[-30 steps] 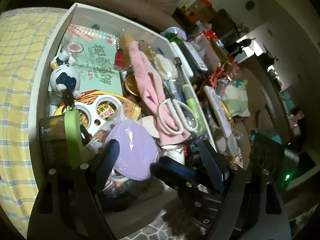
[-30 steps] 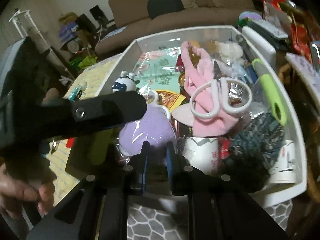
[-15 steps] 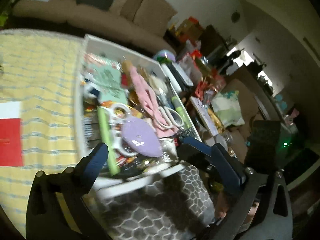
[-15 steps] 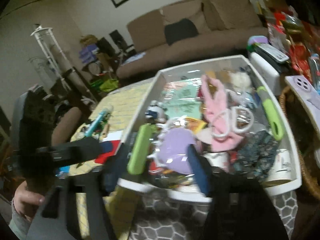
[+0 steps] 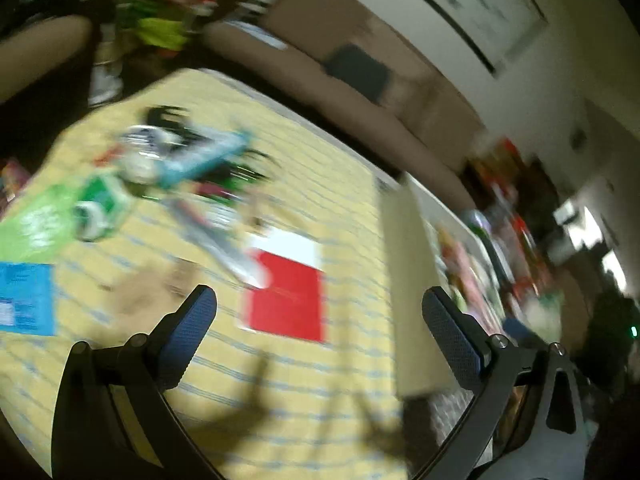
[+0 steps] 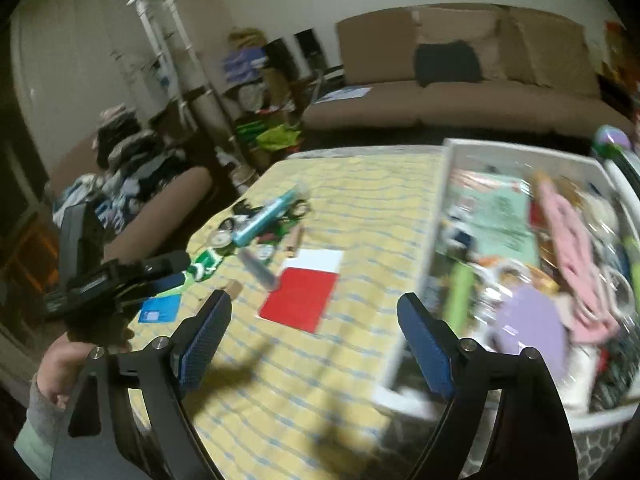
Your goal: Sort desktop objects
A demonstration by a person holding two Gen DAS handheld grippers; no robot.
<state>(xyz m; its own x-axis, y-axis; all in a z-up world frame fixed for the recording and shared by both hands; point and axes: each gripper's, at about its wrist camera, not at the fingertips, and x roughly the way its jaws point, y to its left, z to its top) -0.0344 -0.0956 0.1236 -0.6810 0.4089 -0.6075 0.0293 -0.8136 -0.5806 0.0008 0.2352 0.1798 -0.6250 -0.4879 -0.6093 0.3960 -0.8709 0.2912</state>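
Both views are motion-blurred. My left gripper [image 5: 319, 304] is open and empty above the yellow checked cloth [image 5: 304, 184]. My right gripper [image 6: 314, 310] is open and empty over the same cloth [image 6: 360, 200]. A red and white booklet [image 5: 286, 284] lies just ahead of the left fingers; it also shows in the right wrist view [image 6: 304, 290]. The white bin [image 6: 424, 264] full of sorted items, with a purple pouch [image 6: 528, 324] and a pink cloth [image 6: 568, 236], stands to the right. A heap of loose items with a teal tube [image 6: 262, 220] lies far left on the cloth. The left gripper shows in the right wrist view [image 6: 152, 276].
A blue card [image 5: 26, 298] and a green packet [image 5: 44, 216] lie at the cloth's left. A brown sofa [image 6: 460, 92] stands behind the table. A white rack [image 6: 160, 36] and piled clothes [image 6: 124, 148] are at far left. The bin's wall [image 5: 408, 280] rises right of the left gripper.
Both grippers swung left, away from the bin and over the yellow cloth. The right gripper, shut a second ago, is now open. The left stays open.
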